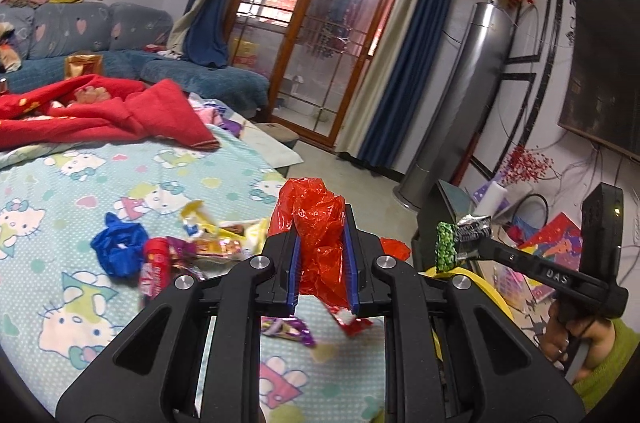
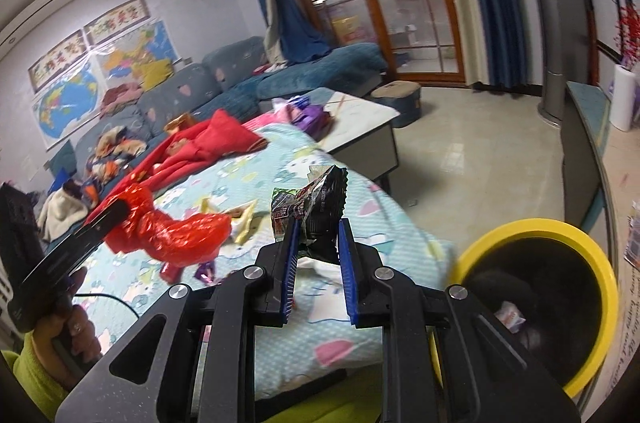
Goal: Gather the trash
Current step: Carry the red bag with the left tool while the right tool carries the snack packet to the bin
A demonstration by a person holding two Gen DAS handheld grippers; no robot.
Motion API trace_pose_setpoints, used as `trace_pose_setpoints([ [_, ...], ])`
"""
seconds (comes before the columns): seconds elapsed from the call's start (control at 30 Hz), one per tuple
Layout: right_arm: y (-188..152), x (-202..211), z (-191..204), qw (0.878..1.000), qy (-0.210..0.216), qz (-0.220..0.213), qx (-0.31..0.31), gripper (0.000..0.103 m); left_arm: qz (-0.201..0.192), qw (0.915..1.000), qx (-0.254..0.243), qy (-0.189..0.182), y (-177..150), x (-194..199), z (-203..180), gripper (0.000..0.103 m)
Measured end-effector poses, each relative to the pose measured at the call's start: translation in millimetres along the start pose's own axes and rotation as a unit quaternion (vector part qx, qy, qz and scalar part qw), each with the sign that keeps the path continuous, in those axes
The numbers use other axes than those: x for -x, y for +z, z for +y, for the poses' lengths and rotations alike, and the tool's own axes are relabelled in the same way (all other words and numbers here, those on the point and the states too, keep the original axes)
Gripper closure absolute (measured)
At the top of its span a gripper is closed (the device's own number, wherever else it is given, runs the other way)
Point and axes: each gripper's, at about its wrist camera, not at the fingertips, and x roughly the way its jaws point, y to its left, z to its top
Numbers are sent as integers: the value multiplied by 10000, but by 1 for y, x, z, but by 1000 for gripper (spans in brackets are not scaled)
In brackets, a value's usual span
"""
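Two tongs: both loaded, held above a bed with a cartoon-cat sheet (image 1: 120, 191)
Left tongs (image 1: 323, 263): clamped on a crumpled red plastic bag (image 1: 316, 223), which sticks out past the blue pads and hangs below them
Right tongs (image 2: 318, 255): closed on a black-and-green snack wrapper (image 2: 316, 207), pinched between the blue pads
Right tongs, seen from left wrist: wrapper (image 1: 460, 239) at the tips, off the bed's edge
Bin: yellow-rimmed trash bin (image 2: 592, 263) with dark liner, just right of the bed, a small scrap inside
Loose trash on bed: blue crumpled wrapper (image 1: 118, 249), red tube-shaped pack (image 1: 154, 265), yellow and orange wrappers (image 1: 224, 239), purple wrapper (image 1: 288, 329)
Background: red blanket (image 1: 100, 111) farther up the bed
Hands: a hand with a green sleeve (image 2: 60, 343) on the left handle
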Motion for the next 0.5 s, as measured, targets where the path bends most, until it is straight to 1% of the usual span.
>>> trace_pose_setpoints([
  [0.5,-1,19,-50,9967,-584,-214,-517,84,236,9968,-553,-535,-19,-22,-60,91],
])
